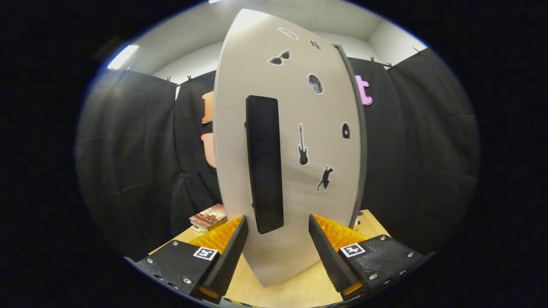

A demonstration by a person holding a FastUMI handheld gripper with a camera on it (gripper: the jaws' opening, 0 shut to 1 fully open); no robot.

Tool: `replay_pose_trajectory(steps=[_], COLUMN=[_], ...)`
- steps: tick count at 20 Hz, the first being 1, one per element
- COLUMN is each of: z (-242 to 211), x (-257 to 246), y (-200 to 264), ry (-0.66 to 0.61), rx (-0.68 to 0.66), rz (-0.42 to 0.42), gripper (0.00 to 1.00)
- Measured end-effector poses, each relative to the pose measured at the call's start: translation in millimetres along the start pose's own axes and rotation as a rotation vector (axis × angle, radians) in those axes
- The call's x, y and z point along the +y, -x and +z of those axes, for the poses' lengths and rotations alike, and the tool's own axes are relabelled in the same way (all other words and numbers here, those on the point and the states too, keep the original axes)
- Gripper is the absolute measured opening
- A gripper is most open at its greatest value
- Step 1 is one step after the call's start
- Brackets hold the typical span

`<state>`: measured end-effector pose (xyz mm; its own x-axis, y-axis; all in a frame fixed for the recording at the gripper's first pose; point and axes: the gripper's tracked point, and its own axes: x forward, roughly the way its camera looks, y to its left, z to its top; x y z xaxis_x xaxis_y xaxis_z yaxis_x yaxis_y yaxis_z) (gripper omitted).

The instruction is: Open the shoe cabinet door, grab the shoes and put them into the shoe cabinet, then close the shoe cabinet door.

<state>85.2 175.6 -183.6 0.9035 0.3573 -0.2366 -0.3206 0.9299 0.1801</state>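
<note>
A beige shoe cabinet door (291,171) with several black stickers stands upright just ahead of my fingers, on a wooden table (295,291). A long black handle (264,164) runs vertically down the door's left half. My gripper (277,231) is open, its left finger (229,256) and right finger (327,256) straddling the handle's lower end without touching it. The handle's bottom tip sits between the two fingertips, closer to the left one. The cabinet's dark side edge (358,141) shows along the door's right. No shoes are in sight.
A stack of books (208,218) lies on the table to the left of the cabinet, beyond the left finger. Black cloth walls close in behind and on both sides. A white ceiling with a light strip (122,56) is above.
</note>
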Motion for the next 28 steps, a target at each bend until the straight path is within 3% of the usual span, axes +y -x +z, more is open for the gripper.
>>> replay_pose_trajectory(steps=[5,8,16,20,28], z=[-1.4,10.8,116.7,160.5,184.9], x=[6.1,-13.5,-82.3,-100.4,-115.9], y=[-10.4,0.6,67.0,98.5,141.4], ry=[0.038,0.030,0.107,0.085,0.047], rx=[0.030,0.011,-0.128,-0.181,-0.218], rz=[-0.026,-0.087,-0.287,-0.343,-0.432], gripper=[0.90,0.91,0.93,0.93,0.93])
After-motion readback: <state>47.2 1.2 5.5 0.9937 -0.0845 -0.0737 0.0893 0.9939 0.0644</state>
